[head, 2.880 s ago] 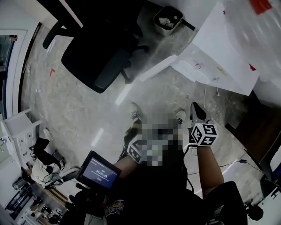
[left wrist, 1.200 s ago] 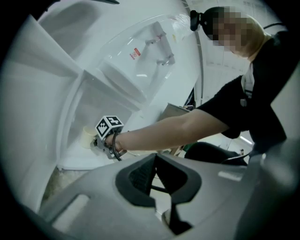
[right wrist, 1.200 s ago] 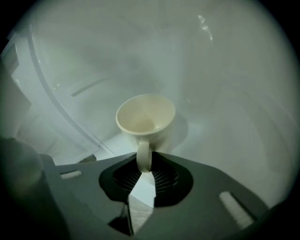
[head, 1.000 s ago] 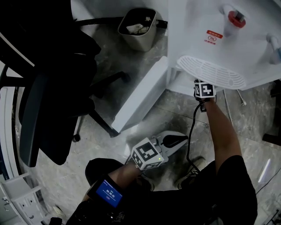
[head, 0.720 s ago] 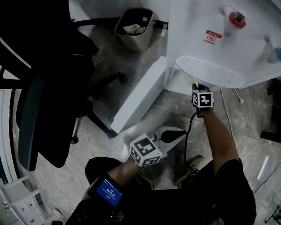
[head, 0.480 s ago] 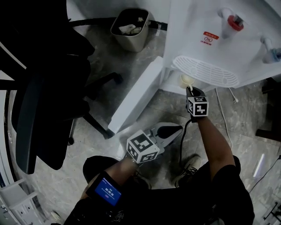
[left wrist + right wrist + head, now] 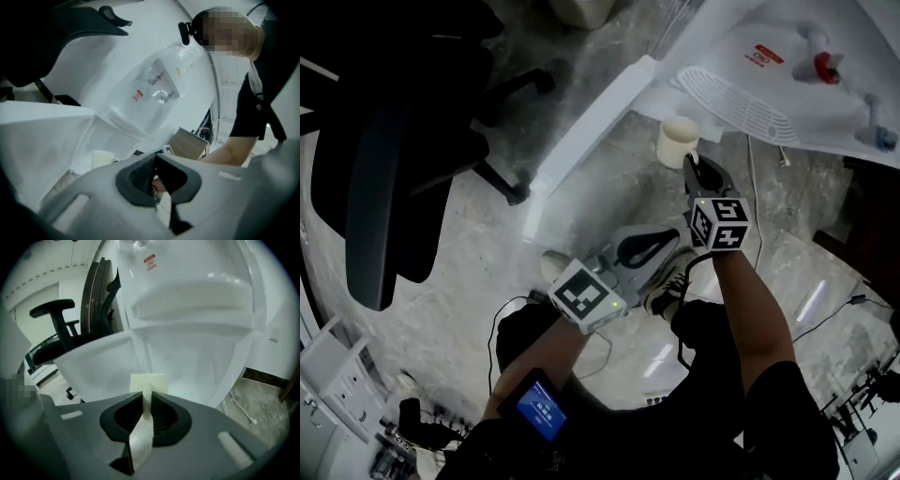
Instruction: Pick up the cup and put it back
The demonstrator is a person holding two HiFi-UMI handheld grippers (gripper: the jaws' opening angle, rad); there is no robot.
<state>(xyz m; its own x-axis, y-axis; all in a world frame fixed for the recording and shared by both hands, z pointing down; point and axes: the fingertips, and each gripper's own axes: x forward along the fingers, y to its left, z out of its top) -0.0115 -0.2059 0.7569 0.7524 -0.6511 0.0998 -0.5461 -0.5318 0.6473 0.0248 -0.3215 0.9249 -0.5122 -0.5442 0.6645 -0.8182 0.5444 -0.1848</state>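
**A:** Where was the cup, and what held it?

**B:** The cream cylindrical cup (image 7: 678, 141) hung upright in the air, off the grey marbled floor (image 7: 487, 244), at about one o'clock in the head view. The right gripper (image 7: 698, 171) was clenched on its loop handle (image 7: 146, 401), with the pads pressing the handle from both sides. Gripping there probably kept the body level and left its base free to be set down.

**A:** And what lay around it?

**B:** The slotted white drip tray (image 7: 736, 98) of the white water dispenser (image 7: 806, 37) sat just beyond the cup, toward two o'clock. The white cabinet door (image 7: 591, 131) below the tray stood swung open toward ten o'clock. I'd judge that the cup belonged in that lower compartment, with the door left open so it could be put back.

**A:** The other hand?

**B:** The left gripper (image 7: 636, 251) had its jaws closed together on nothing. It sat at seven o'clock from the cup, well apart from it, seemingly held back out of the way. The black office chair (image 7: 394, 122) stood off at nine o'clock and played no part.
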